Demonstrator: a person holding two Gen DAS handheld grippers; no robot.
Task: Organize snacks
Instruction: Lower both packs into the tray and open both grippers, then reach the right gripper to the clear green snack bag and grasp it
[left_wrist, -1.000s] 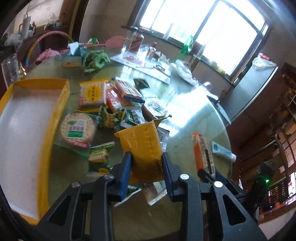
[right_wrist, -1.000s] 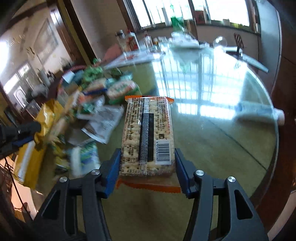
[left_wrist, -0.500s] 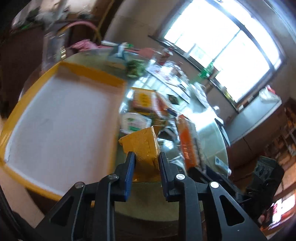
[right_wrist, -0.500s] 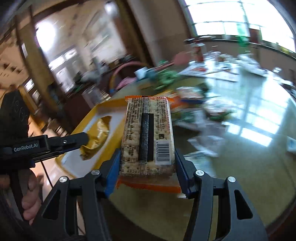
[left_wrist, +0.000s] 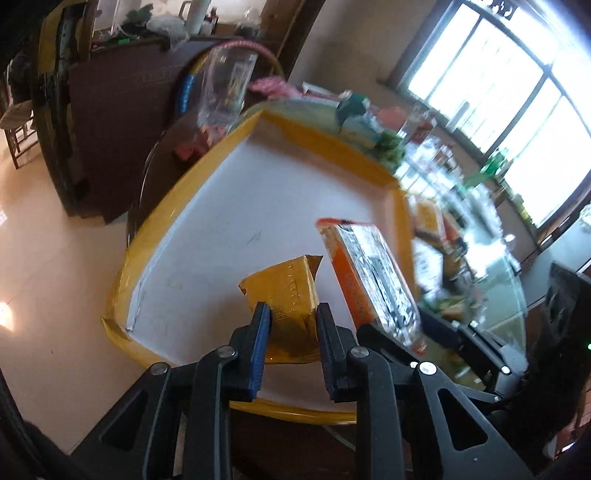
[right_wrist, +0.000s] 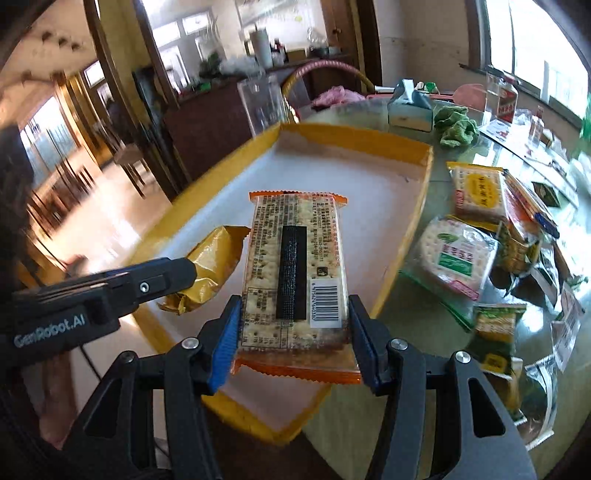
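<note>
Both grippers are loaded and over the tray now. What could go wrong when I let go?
The left gripper pinches the crumpled gold foil packet only at its tail, so it may slip early. The right gripper holds the long orange-edged cracker pack right beside it; they could collide or land stacked in the yellow-rimmed white tray.

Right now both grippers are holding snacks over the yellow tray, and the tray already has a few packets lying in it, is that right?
Not quite. The tray has no packets lying in it; the right wrist view shows its white floor bare. The rest holds: the left gripper clamps a gold packet and the right gripper clamps a cracker pack over it.
</note>
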